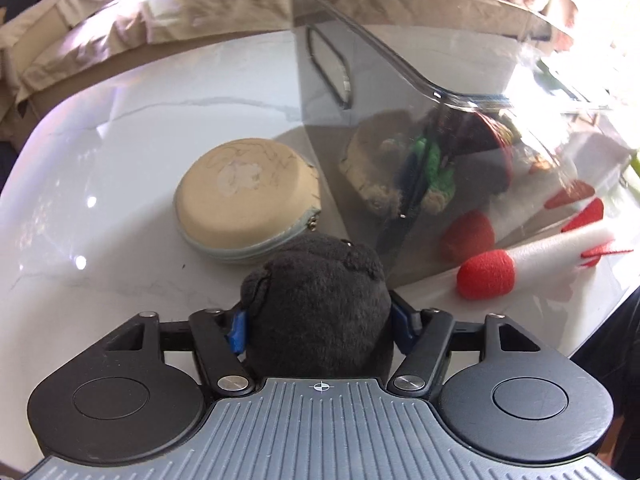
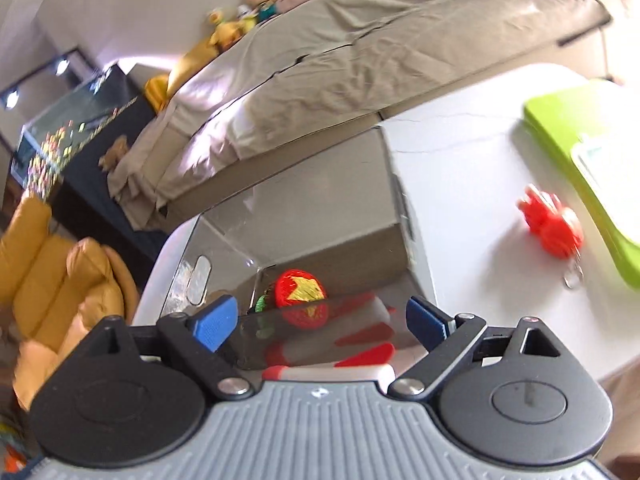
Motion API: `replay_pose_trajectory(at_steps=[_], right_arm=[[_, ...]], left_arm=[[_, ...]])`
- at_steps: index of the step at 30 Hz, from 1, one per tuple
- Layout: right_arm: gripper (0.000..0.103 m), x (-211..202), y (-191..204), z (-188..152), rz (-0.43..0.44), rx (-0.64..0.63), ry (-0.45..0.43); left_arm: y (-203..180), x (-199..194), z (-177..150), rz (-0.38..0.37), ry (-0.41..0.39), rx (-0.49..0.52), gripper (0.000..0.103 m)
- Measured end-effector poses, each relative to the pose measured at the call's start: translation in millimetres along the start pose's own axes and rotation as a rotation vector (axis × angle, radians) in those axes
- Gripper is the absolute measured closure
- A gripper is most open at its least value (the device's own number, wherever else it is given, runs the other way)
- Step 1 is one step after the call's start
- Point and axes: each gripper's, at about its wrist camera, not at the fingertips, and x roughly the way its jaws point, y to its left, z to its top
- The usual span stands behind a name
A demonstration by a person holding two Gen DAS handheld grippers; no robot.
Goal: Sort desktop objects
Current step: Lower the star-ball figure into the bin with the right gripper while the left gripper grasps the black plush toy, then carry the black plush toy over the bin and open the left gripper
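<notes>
My left gripper [image 1: 318, 324] is shut on a black plush toy [image 1: 316, 304], its blue pads [image 1: 236, 330] pressing in from both sides just above the white table [image 1: 120, 160]. A round beige zip case [image 1: 244, 200] lies right behind the toy. To the right stands a clear smoky bin [image 1: 400, 100] with plush items and a green piece inside. A white foam rocket with a red tip [image 1: 520, 256] lies on the table against the bin's wall. My right gripper [image 2: 320, 322] is open and empty above the bin [image 2: 320, 208], where a red and yellow round patch [image 2: 300, 288] shows.
A red toy with a key ring [image 2: 552, 224] lies on the table to the right of the bin. A lime green board [image 2: 580, 152] sits at the far right. A sofa under beige cloth [image 2: 340, 60] runs behind the table. Yellow cushions [image 2: 52, 264] are at the left.
</notes>
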Motion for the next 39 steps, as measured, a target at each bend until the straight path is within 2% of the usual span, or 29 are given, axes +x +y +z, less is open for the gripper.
replay_pose_trajectory(at_steps=[4, 8, 12, 15, 17, 19, 21, 25, 28, 31, 33, 39], right_arm=[[0.010, 9.4, -32.8, -3.2, 0.030, 0.108, 0.000], [0.010, 3.2, -53.0, -4.7, 0.018, 0.137, -0.038], [0.008, 9.8, -65.1, -7.6, 0.039, 0.180, -0.092], [0.007, 13.1, -73.9, -12.4, 0.076, 0.223, -0.108], [0.007, 14.4, -77.8, -15.1, 0.089, 0.241, -0.098], [0.007, 14.3, -80.4, -16.9, 0.085, 0.244, -0.087], [0.007, 11.6, -83.6, -18.6, 0.066, 0.246, -0.088], [0.006, -1.8, -96.0, -21.5, 0.021, 0.269, -0.124], [0.005, -9.0, -108.7, -23.4, -0.009, 0.299, -0.151], [0.005, -5.9, -117.3, -21.5, -0.031, 0.313, -0.148], [0.005, -0.5, -119.3, -20.2, -0.035, 0.314, -0.143], [0.005, 16.5, -120.6, -22.0, -0.026, 0.321, -0.110]], left_arm=[[11.4, -27.7, -4.0, -0.015, 0.012, -0.033, 0.035], [11.3, -95.5, 10.1, -0.083, -0.043, -0.038, 0.035], [-15.2, -158.0, 56.1, -0.047, -0.179, 0.087, 0.034], [-31.4, -165.4, 105.5, -0.089, -0.227, 0.134, 0.034], [-46.6, -147.4, 138.5, -0.131, -0.218, 0.179, 0.034], [-66.5, -113.9, 164.2, -0.125, -0.186, 0.251, 0.033], [-85.1, -72.5, 179.7, -0.112, -0.118, 0.314, 0.034], [-106.5, 17.2, 191.6, -0.082, 0.085, 0.386, 0.034], [-117.0, 62.6, 184.4, 0.011, 0.181, 0.459, 0.034], [-129.4, 84.7, 176.5, 0.118, 0.212, 0.578, 0.032], [-131.8, 94.1, 174.4, 0.156, 0.247, 0.604, 0.030], [-118.6, 97.8, 177.7, 0.140, 0.251, 0.546, 0.021]])
